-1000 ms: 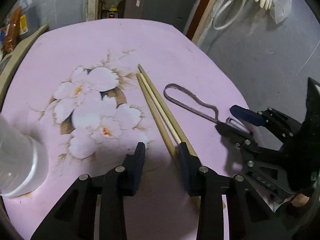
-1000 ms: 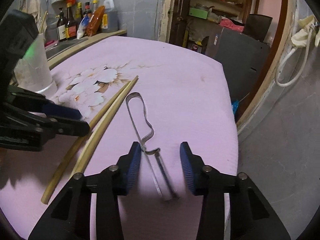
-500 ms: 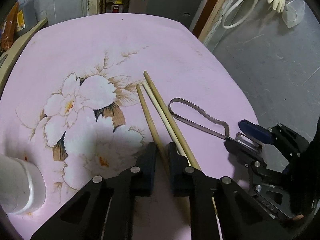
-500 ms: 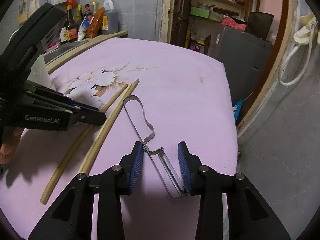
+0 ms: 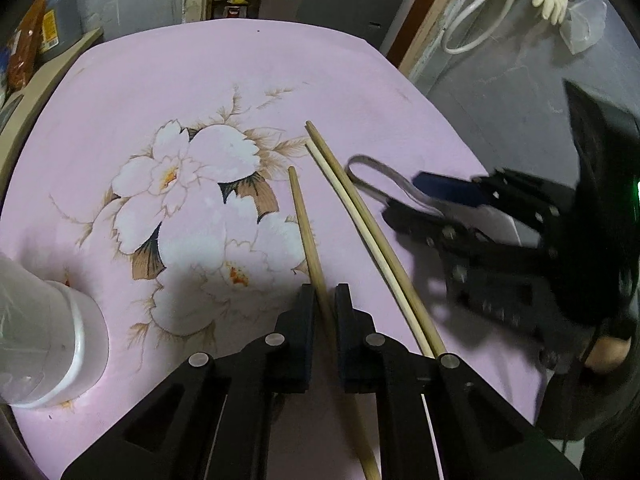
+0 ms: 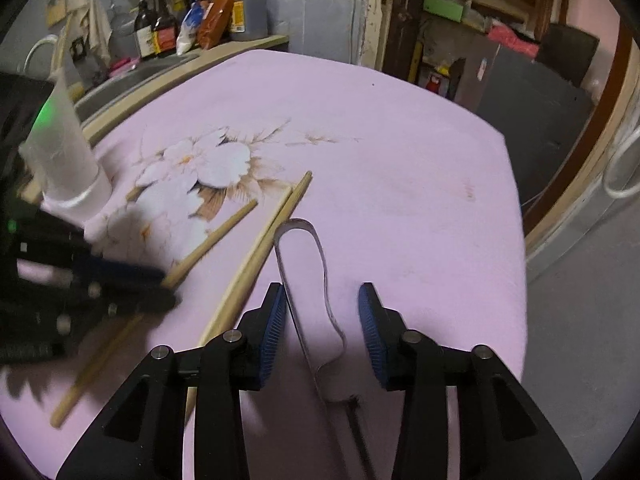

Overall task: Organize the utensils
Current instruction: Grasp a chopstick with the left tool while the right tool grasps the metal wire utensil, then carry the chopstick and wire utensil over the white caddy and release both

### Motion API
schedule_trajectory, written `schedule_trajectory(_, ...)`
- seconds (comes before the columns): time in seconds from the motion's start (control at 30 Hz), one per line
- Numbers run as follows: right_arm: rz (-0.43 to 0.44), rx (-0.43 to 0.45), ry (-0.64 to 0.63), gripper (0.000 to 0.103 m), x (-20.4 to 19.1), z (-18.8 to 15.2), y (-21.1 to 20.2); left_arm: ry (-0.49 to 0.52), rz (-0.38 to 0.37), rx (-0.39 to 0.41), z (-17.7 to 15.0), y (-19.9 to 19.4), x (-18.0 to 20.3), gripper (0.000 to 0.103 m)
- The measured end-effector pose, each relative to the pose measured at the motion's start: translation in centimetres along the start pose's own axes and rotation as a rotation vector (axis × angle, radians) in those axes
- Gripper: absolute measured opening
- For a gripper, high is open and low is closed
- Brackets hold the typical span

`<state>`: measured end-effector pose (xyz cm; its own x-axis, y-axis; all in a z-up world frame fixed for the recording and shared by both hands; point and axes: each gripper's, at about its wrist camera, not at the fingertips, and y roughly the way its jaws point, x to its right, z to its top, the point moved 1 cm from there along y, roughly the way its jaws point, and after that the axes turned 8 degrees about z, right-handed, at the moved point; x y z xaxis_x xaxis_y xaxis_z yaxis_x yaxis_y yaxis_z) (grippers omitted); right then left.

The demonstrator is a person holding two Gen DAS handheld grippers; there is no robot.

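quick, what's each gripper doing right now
left gripper: jaws have just been closing, now shut on one chopstick.
right gripper: open, the metal peeler between its fingers, not pinched.

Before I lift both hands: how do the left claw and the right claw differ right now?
The left claw has just been closing and is shut on one chopstick; the right claw stands open around the peeler. The left claw's pads press its chopstick on both sides; the right claw's right pad stands clear of the peeler. Both point down at the pink table.
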<state>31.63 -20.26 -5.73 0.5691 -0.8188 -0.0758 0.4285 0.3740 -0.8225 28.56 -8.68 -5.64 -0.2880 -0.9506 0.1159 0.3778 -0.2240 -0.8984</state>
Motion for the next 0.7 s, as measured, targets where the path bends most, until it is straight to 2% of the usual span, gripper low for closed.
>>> schedule_trajectory(0.03, 0.014, 0.003, 0.014, 0.031, 0.2, 0.0, 0.0, 0.013, 0.008, -0.003, 0.0, -0.1, 0.2, 0.008)
schedule_trajectory(0.07, 0.026, 0.009, 0.03, 0.023, 0.4, 0.0, -0.2, 0.019, 0.014, -0.006, 0.0, 0.0, 0.4, 0.008)
schedule_trajectory(0.13, 0.061, 0.027, 0.077, 0.019, 1.0, -0.2, -0.7, 0.013, 0.009, -0.007, -0.1, -0.1, 0.5, 0.007)
schedule_trajectory(0.33, 0.084, 0.133, 0.172, 0.018, 1.0, -2.1, -2.8, -0.037, -0.029, 0.041, -1.5, -1.0, 0.0, 0.004)
schedule_trajectory(0.4, 0.067, 0.178, 0.165, 0.018, 0.2, -2.8, -3.8, -0.049, -0.028, 0.069, -2.3, -1.8, 0.0, 0.004)
schedule_trajectory(0.53, 0.021, 0.313, 0.126, 0.018, -2.0, -3.8, -6.5, -0.102, -0.049, 0.167, -4.2, -4.2, -0.6, 0.004)
schedule_trajectory(0.7, -0.053, 0.483, 0.064, 0.018, -5.0, -4.1, -9.2, -0.139, -0.041, 0.389, -5.7, -8.4, -1.0, 0.004)
